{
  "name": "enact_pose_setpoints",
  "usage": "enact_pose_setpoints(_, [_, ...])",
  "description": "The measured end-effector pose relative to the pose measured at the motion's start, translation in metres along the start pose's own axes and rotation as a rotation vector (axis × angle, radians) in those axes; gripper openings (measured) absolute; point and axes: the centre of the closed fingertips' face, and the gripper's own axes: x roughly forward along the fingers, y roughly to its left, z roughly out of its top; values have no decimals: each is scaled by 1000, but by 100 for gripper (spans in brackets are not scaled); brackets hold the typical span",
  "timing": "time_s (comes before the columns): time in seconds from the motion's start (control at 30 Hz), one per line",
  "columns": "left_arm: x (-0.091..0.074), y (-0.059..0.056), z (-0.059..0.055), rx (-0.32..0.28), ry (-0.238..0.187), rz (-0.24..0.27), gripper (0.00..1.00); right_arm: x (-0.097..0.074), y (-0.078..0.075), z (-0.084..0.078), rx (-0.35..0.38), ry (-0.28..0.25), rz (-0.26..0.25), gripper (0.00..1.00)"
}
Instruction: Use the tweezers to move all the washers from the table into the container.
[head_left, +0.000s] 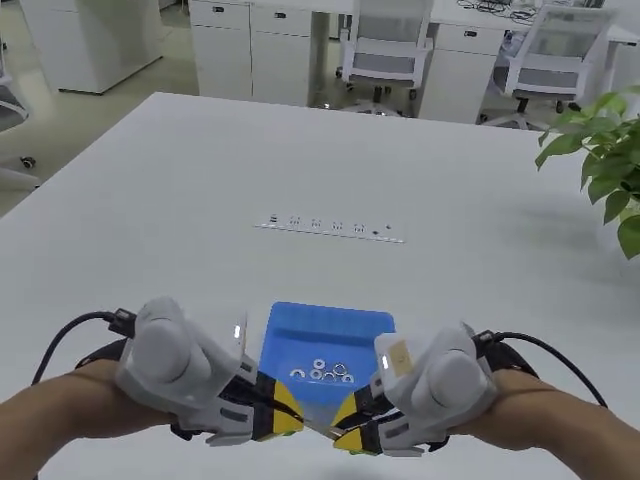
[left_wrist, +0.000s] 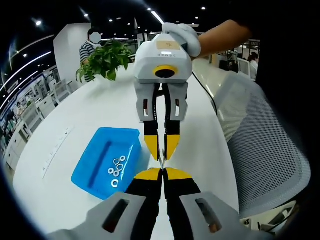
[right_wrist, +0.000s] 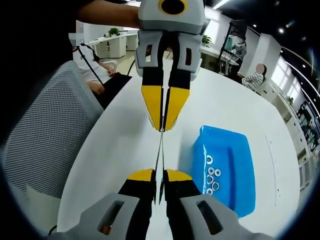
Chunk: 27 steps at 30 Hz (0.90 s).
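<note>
A blue container (head_left: 330, 322) lies on the white table just ahead of both grippers, with several metal washers (head_left: 322, 373) inside it. My left gripper (head_left: 290, 412) and right gripper (head_left: 345, 415) point at each other, tips nearly touching, at the table's near edge. Thin metal tweezers (right_wrist: 160, 150) run from my right gripper (right_wrist: 160, 174) up to the left gripper (right_wrist: 162, 126); both sets of jaws are shut on them. In the left gripper view the tweezers (left_wrist: 161, 159) bridge my left gripper (left_wrist: 162, 173) and the right gripper (left_wrist: 162, 150), beside the container (left_wrist: 97, 157) and washers (left_wrist: 116, 170).
A row of sockets (head_left: 330, 227) is set into the table's middle. A green plant (head_left: 605, 150) stands at the right edge. A mesh office chair (left_wrist: 260, 135) sits at the near side. White cabinets and chairs (head_left: 385, 50) lie beyond the table.
</note>
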Motion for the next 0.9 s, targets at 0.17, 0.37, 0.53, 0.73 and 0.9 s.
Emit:
enact_pose_setpoints(0.17, [5, -2, -8, 2, 25, -3, 6, 4, 2, -5, 2, 10, 7, 9])
enact_pose_setpoints(0.37, [11, -2, -21, -2, 59, -6, 6, 9, 4, -9, 8, 20, 11, 9])
enact_pose_setpoints(0.53, [15, -3, -30, -6, 84, -11, 6, 16, 5, -13, 13, 31, 14, 9])
enact_pose_setpoints(0.73, [21, -3, -42, 1, 122, -23, 6, 23, 7, -17, 18, 47, 10, 9])
enact_pose_setpoints(0.9, [24, -1, -49, 5, 147, -28, 6, 27, 6, -20, 15, 60, -1, 9])
